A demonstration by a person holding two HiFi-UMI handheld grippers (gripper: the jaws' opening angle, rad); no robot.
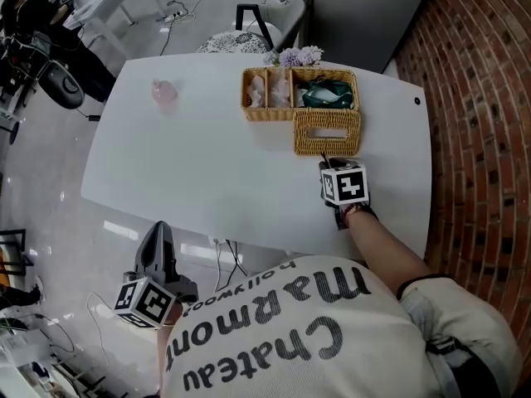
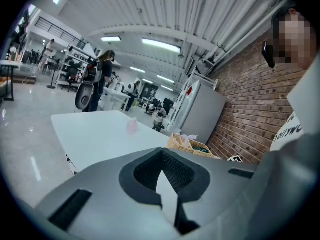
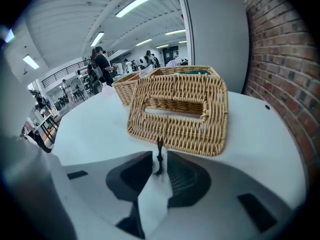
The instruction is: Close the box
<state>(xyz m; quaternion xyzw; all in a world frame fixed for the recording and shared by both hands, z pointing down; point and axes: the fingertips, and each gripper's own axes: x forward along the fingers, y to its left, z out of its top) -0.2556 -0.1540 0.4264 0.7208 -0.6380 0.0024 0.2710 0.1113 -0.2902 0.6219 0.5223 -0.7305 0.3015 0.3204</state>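
Note:
A wicker box [image 1: 259, 116] with compartments stands at the far side of the white table [image 1: 207, 172]. Its wicker lid [image 1: 328, 133], which has a slot in it, lies open on the table in front of the right compartment. In the right gripper view the lid [image 3: 175, 114] fills the middle, and a thin dark cord [image 3: 159, 156] hangs from its near edge. My right gripper [image 3: 159, 160] is open, with that cord between its tips and the pads clear of it. From the head view the right gripper [image 1: 326, 166] points at the lid's near edge. My left gripper [image 1: 158, 235] is shut and empty, off the table's near left edge.
A small pink object [image 1: 164, 92] sits on the far left of the table. Pale purple flowers [image 1: 299, 56] lie behind the box. A brick wall [image 1: 489, 139] runs along the right. A green item [image 1: 328, 96] lies in the box's right compartment.

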